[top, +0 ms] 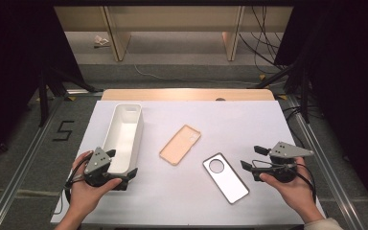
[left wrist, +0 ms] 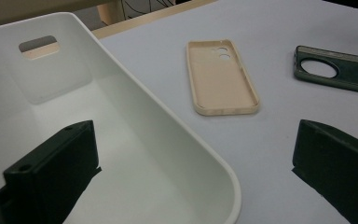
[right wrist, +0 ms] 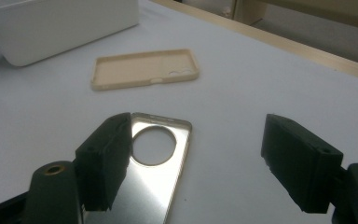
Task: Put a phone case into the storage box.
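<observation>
A long white bin (top: 139, 125) stands at the table's left. My left gripper (top: 122, 165) is open at the bin's near right corner: one jaw is inside the bin (left wrist: 168, 112), the other outside over the table. Its gap (left wrist: 193, 172) holds only the bin wall. A beige phone case (top: 180, 143) (left wrist: 221, 79) (right wrist: 144, 70) lies hollow side up in the middle. A dark-rimmed, shiny case with a round hole (top: 225, 178) (left wrist: 340, 70) (right wrist: 156, 182) lies to the right. My right gripper (top: 253, 158) (right wrist: 205, 163) is open just right of it, with nothing between its jaws.
A white sheet (top: 196, 206) covers the table, and a wooden edge (top: 187, 94) runs along the back. The bin (right wrist: 60, 23) has a handle slot (left wrist: 39, 46) in its far end. Beyond the table lie floor cables (top: 263, 48) and dark stands.
</observation>
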A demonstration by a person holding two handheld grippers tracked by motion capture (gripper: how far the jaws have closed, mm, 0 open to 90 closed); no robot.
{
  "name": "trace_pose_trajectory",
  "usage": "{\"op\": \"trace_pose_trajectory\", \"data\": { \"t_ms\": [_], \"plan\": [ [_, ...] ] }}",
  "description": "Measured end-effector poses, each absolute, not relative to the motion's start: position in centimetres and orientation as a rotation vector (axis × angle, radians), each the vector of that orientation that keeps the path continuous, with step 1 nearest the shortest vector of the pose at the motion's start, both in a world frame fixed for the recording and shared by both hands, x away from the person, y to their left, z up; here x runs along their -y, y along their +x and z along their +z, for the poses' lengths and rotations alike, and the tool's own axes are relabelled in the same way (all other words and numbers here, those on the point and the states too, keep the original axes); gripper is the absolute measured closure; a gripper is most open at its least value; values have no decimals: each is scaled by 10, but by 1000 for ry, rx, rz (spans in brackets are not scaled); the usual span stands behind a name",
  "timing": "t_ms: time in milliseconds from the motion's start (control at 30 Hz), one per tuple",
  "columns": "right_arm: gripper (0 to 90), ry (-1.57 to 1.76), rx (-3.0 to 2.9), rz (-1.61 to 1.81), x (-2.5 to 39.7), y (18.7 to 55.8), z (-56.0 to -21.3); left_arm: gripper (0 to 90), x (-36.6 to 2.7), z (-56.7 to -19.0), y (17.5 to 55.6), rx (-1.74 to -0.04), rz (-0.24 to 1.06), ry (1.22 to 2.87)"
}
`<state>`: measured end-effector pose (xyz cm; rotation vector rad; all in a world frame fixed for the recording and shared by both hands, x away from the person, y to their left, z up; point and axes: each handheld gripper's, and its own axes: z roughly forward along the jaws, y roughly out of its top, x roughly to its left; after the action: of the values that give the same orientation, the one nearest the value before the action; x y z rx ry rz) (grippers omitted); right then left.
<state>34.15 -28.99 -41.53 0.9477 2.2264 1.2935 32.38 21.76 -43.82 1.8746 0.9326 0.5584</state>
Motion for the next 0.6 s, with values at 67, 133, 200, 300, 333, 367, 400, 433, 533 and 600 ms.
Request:
{"op": "trace_pose_trajectory", "data": {
  "t_ms": [67,133,200,300,333,367,400,433,533,600],
  "plan": [
    [266,951,-2225,1288,291,341,-415,0,-218,-438,324,-932,559,1873],
    [275,955,-2228,1283,291,342,-415,0,-218,-438,324,-931,559,1874],
    [286,956,-2228,1278,291,342,-415,0,-218,-438,324,-930,559,1872],
    [471,937,-2255,1255,291,341,-416,0,-218,-438,324,-932,561,1871],
    [557,934,-2276,1232,291,341,-417,0,-218,-438,324,-932,561,1871],
    [628,931,-2302,1208,291,341,-418,0,-218,-438,324,-934,561,1869],
    [683,933,-2327,1190,291,341,-419,0,-218,-437,324,-932,563,1868],
    [735,944,-2350,1164,290,341,-420,0,-218,-437,324,-932,564,1869],
    [848,982,-2430,1077,291,342,-425,0,-218,-437,324,-932,562,1868],
    [900,1012,-2508,1003,290,343,-430,0,-218,-437,324,-931,563,1866]
  ]
}}
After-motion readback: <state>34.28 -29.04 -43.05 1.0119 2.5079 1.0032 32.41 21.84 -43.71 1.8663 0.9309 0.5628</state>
